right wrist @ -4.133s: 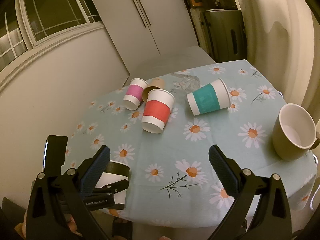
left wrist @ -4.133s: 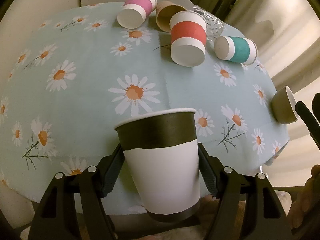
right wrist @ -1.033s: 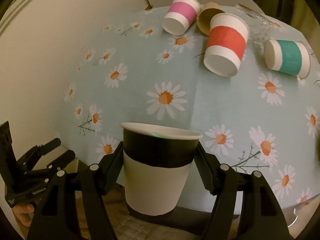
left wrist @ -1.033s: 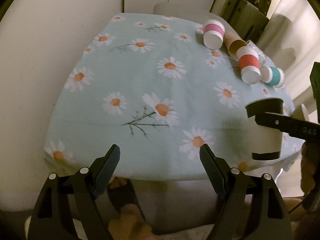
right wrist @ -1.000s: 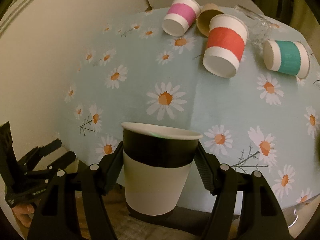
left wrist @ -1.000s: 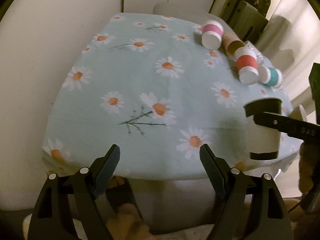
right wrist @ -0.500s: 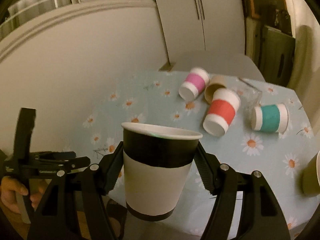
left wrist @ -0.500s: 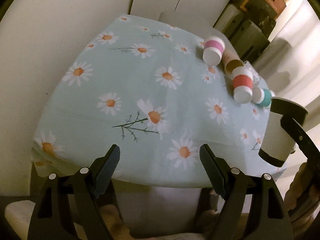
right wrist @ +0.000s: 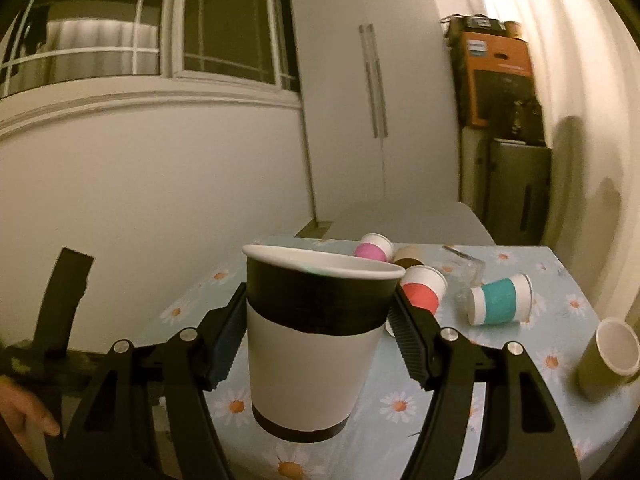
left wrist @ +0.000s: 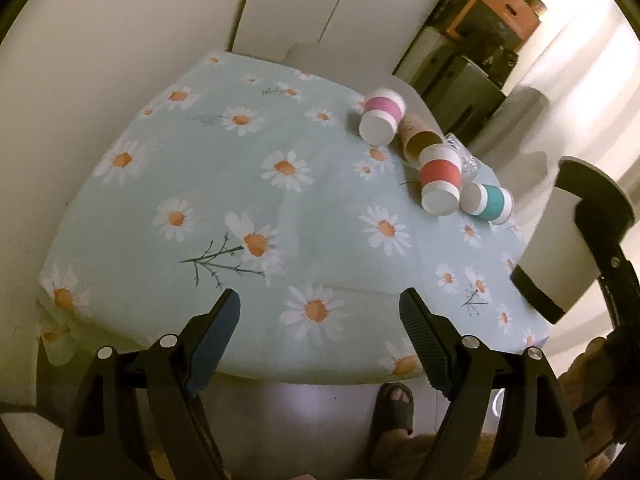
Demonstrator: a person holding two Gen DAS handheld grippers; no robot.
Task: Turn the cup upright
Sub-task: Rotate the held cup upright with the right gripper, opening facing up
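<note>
Above the near edge of the table (left wrist: 120,216), your right gripper (right wrist: 316,320) holds the black-and-white cup (right wrist: 312,340) in the air, mouth up and close to upright. Its two ribbed fingers (right wrist: 224,340) press against the cup's sides just under the black upper band, so this claw is clenched on the cup. In the left wrist view the same cup (left wrist: 560,248) appears at the right edge, tilted, above the table's right corner.

Your left gripper (left wrist: 320,320) sits level in front of the table's near edge, fingers spread wide with nothing between them.

Parts are hard to read. In the right wrist view the held cup blocks the table's centre and part of the red-banded cup (right wrist: 424,290). Your left hand (right wrist: 24,412) is cut off at the bottom-left corner of that view. A clear glass item (right wrist: 466,270) behind the paper cups is too faint to name surely. Whether the olive mug (right wrist: 608,360) at the right has a handle cannot be told.

Counted on the daisy cloth: four paper cups lying on their sides, namely the pink-banded cup (left wrist: 382,116), the brown cup (left wrist: 420,138), the red-banded cup and the teal-banded cup (left wrist: 486,202), plus one mug. One sandalled foot (left wrist: 394,408) shows under the table.
</note>
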